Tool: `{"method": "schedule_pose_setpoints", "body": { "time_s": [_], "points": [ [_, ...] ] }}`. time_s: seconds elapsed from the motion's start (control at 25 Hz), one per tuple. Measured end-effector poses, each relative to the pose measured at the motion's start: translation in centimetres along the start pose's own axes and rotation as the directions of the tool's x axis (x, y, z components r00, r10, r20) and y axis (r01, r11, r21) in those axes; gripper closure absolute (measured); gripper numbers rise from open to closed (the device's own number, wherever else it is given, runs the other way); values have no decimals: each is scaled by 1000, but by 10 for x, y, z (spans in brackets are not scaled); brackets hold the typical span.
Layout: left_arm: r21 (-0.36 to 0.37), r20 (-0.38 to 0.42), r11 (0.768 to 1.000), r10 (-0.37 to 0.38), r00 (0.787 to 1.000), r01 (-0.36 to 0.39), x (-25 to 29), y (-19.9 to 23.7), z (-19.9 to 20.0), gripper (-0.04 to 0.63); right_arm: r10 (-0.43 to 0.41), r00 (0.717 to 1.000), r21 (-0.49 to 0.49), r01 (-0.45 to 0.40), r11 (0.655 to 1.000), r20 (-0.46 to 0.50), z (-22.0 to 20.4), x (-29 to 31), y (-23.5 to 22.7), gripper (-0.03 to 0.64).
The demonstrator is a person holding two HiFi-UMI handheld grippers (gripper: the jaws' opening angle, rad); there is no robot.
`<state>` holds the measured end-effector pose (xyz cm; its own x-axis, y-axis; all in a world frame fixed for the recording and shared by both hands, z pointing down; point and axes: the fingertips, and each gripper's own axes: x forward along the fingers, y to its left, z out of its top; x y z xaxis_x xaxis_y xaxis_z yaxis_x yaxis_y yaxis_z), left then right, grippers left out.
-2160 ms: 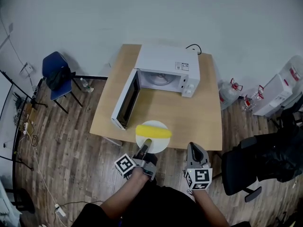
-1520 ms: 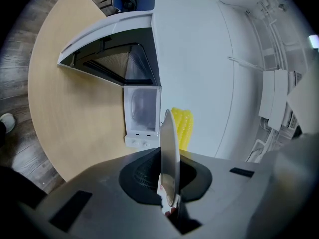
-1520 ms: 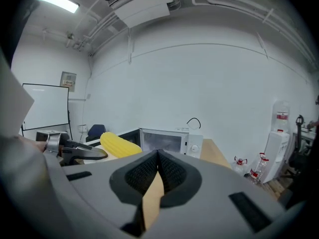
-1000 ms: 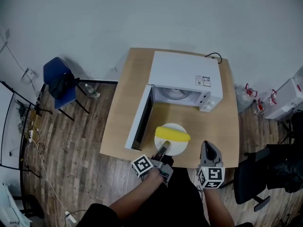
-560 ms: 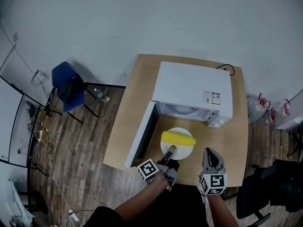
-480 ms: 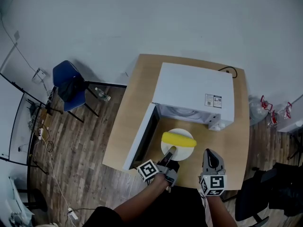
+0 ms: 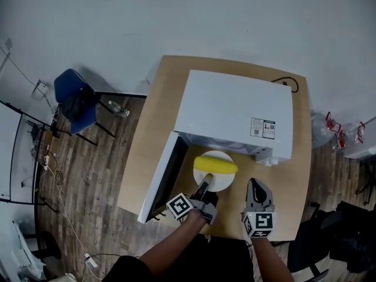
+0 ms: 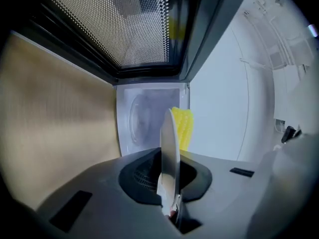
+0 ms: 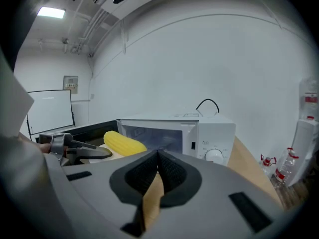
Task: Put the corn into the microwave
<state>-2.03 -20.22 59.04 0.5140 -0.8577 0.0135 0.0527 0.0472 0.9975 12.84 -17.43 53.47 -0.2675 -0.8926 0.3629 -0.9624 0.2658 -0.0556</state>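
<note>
Both tools closed: left gripper view alone shows left tool (image 8: 171, 207) pinching the plate (image 8: 169, 153) under the corn (image 8: 183, 128); right tool (image 9: 158, 157) empty.

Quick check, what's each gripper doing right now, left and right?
Left gripper: closed on the rim of the plate carrying the corn.
Right gripper: closed, empty.

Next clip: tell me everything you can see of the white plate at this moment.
The white plate is round, plain, thin and smooth, ceramic-looking. The left gripper is shut on its near rim, holding it roughly level above the table, just before the microwave's open cavity, beside its swung-out door. One yellow corn cob lies across its top. Nothing else touches it.
</note>
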Motion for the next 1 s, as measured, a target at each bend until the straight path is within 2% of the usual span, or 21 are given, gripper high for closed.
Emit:
{"method": "schedule_pose_setpoints", "body": {
  "time_s": [0.32, 0.72, 1.0],
  "points": [
    [39, -24, 999, 8, 1000, -7, 34, 27, 13, 577, 53, 998, 11, -53, 999, -14, -12, 37, -2, 557],
    [-2, -6, 1000, 5, 1000, -5, 68, 65, 19, 577, 83, 997, -8, -83, 997, 2, -14, 75, -6, 557],
    [-19, 34, 999, 27, 999, -27, 82, 87, 31, 577, 33, 999, -13, -33, 999, -9, -24, 82, -14, 557]
  ]
}}
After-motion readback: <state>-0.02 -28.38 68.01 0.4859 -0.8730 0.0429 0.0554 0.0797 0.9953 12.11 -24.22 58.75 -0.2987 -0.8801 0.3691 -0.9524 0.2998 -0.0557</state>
